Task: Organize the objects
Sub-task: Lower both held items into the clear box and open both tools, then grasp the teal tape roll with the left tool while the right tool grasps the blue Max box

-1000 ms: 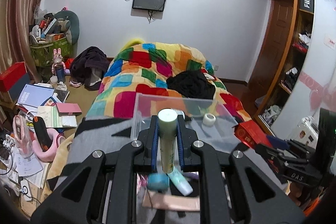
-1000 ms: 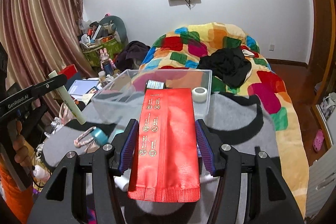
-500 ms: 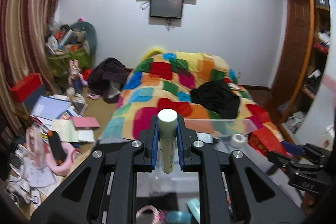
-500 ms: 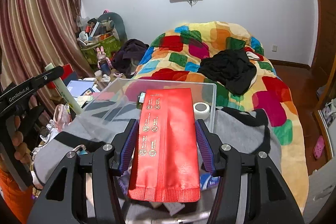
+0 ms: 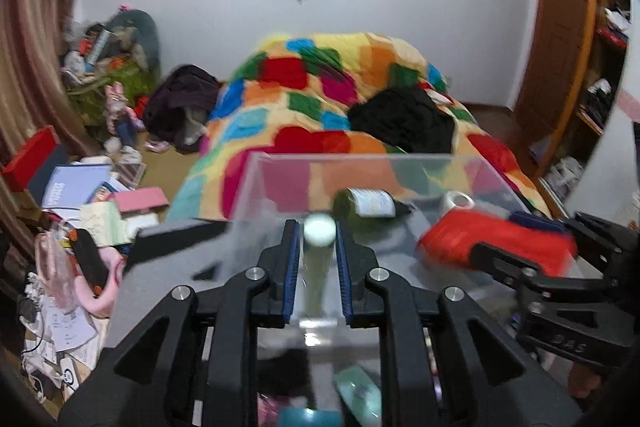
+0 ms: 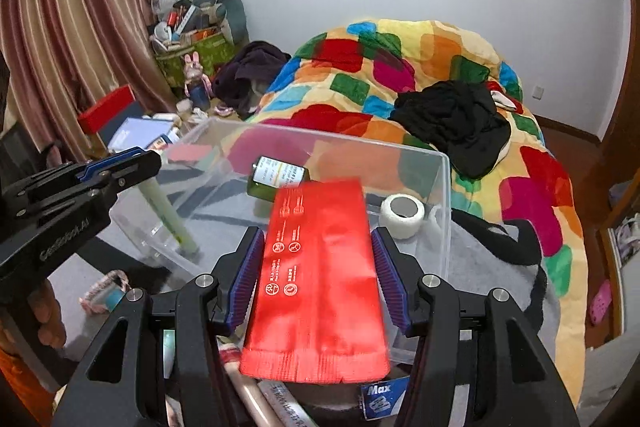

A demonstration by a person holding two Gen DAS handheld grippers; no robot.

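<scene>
Left tool (image 5: pixel 316 247): clamped on a pale green tube (image 5: pixel 319 227), one blue pad against each side; in the right wrist view the same tool (image 6: pixel 120 163) comes in from the left edge.
Pale green tube: slants down into the left end of the clear plastic bin (image 6: pixel 444 195), its lower end (image 6: pixel 176 223) near the bin floor by the left wall.
Clear plastic bin: sits on a grey blanket (image 6: pixel 480 259) at the foot of the bed, open on top.
Dark green bottle (image 6: pixel 276 179): lies on its side inside the bin near the far wall, white label up.
Red pouch (image 6: pixel 320 275): flat, white print up, held by its long edges in the right tool (image 6: pixel 320 279); its far end reaches over the bin, just short of the bottle.
Right tool: jaws set wide, pressed on the pouch on both sides; seen from the left wrist view (image 5: pixel 540 267) it enters at the right.
White tape roll (image 6: pixel 402 213): inside the bin at the right end, just beside the pouch.
Patchwork quilt (image 6: pixel 420 67): covers the bed beyond the bin, black clothing (image 6: pixel 452 119) heaped on it.
</scene>
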